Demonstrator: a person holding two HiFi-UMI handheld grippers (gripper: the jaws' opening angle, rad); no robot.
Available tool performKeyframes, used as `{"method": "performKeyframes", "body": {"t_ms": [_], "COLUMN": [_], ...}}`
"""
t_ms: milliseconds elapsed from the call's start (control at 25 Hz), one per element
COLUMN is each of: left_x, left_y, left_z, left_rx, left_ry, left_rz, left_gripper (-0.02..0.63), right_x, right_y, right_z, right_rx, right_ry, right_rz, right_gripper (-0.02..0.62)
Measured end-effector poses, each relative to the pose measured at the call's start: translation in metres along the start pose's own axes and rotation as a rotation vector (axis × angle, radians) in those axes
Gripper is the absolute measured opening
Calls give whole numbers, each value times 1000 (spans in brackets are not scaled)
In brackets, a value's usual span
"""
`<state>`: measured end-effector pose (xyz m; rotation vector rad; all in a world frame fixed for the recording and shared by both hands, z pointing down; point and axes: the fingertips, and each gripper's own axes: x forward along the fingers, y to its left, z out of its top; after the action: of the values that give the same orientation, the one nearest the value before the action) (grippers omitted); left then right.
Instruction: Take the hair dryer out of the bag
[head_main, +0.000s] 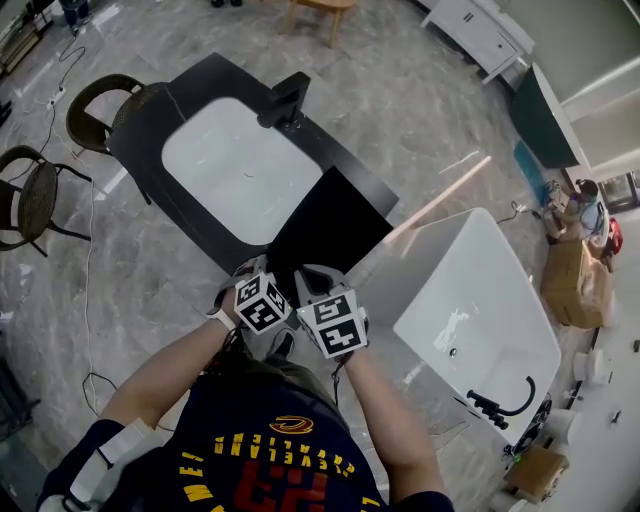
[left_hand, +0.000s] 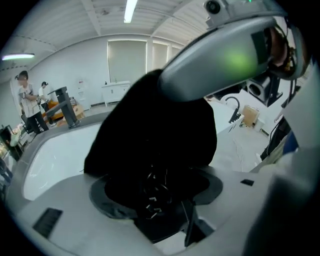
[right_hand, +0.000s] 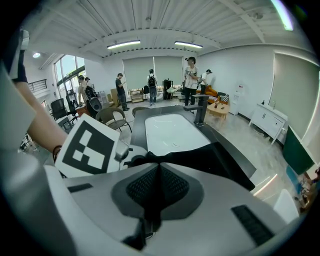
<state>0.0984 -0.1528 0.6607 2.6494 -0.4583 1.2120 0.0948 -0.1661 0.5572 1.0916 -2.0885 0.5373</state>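
Hair dryer hunting: can't spot it, probably inside black bag (head_main: 330, 225) just ahead of both tools. Pinching bag's rim shut in right gripper (right_hand: 159, 172), left gripper (left_hand: 157, 195) gaping empty at the mouth. Might bite cloth only, dragging bag along.

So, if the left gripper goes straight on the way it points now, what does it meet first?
Most likely the black bag: its dark fabric fills the space just ahead of the open left gripper, though depth is unclear.

The person's dark navy shirt (head_main: 215, 415) is showing upside-down yellow lettering "CLEVELAND" and a red number "23".
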Motion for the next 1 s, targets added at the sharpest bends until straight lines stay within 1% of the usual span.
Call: {"method": "performKeyframes", "body": {"t_ms": [120, 240, 400, 520, 720, 880, 1000], "left_x": [11, 18, 28, 34, 42, 47, 49], "left_y": [3, 8, 11, 13, 14, 14, 15], "left_z": [-3, -2, -3, 0, 1, 2, -1], "left_rx": [-1, -7, -9, -16, -3, -22, -19], "left_ry": [43, 67, 104, 116, 131, 129, 130], "left_rz": [-4, 2, -5, 5, 39, 21, 6], "left_gripper": [259, 258, 258, 258, 259, 258, 258], "right_x": [3, 2, 2, 1, -3, -2, 0], "right_y": [-2, -2, -4, -4, -13, -18, -20], "right_z": [-1, 0, -2, -4, -8, -14, -20], "right_rx": [11, 34, 35, 43, 64, 83, 84], "right_ry": [-10, -16, -25, -18, -17, -13, -1], "right_rz": [7, 21, 24, 26, 14, 8, 3], "right_gripper": [15, 15, 15, 15, 16, 15, 15]}}
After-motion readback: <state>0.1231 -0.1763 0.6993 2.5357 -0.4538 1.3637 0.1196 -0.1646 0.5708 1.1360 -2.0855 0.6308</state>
